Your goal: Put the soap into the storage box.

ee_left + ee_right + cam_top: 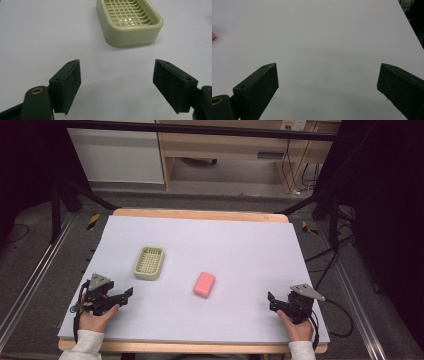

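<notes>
With both my left gripper and right gripper spread wide and empty, I'd judge the pink soap bar, mid-table right of the soap dish, hard, light, slippery, best pinched across its long sides.

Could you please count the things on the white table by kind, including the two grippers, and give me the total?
Soap dish (pale green, grid insert): 1
Soap bar (pink): 1
Grippers, both with jaws open and holding nothing: 2, the left gripper and the right gripper
Total: 4
</notes>
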Demonstrator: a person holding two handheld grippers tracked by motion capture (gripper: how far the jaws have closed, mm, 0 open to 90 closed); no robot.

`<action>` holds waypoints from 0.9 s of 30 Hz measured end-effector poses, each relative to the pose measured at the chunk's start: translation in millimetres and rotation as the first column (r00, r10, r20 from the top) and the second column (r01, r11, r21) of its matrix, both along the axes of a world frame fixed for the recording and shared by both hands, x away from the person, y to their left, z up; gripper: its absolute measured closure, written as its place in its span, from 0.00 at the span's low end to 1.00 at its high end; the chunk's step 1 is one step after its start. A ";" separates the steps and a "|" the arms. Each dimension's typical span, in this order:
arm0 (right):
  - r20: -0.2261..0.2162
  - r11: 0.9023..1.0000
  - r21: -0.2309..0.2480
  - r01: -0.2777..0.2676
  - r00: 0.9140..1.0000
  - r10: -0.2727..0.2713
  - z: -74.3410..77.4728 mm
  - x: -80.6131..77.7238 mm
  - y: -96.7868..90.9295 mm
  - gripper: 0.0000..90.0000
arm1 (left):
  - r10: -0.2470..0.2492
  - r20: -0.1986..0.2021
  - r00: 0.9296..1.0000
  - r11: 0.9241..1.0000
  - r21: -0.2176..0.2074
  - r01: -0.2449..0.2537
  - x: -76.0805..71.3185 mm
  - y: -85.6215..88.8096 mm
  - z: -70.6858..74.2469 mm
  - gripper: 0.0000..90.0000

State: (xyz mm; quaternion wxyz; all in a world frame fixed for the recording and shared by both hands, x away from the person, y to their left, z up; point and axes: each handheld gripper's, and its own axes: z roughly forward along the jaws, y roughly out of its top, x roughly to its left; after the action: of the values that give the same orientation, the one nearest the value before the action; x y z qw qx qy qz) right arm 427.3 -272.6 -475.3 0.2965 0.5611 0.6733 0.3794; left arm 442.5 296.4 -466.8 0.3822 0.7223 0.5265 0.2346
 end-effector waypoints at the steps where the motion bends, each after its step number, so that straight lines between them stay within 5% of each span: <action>1: -0.004 1.000 -0.001 0.000 1.000 0.000 -0.2 -0.1 0.8 0.04 | 0.000 0.000 1.000 1.000 -0.006 0.000 -0.3 -0.3 0.3 0.25; 27: -0.002 1.000 -0.007 -0.027 1.000 0.027 -0.4 -1.5 5.1 0.04 | -0.036 0.032 0.999 0.999 -0.034 0.037 -3.6 -15.0 15.8 0.22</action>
State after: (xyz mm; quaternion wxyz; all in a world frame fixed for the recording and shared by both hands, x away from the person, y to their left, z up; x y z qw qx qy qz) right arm 425.8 -267.4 -475.7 0.2925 0.5515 0.6823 0.3804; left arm 439.0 281.4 -451.0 0.4071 0.7212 0.5113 0.2295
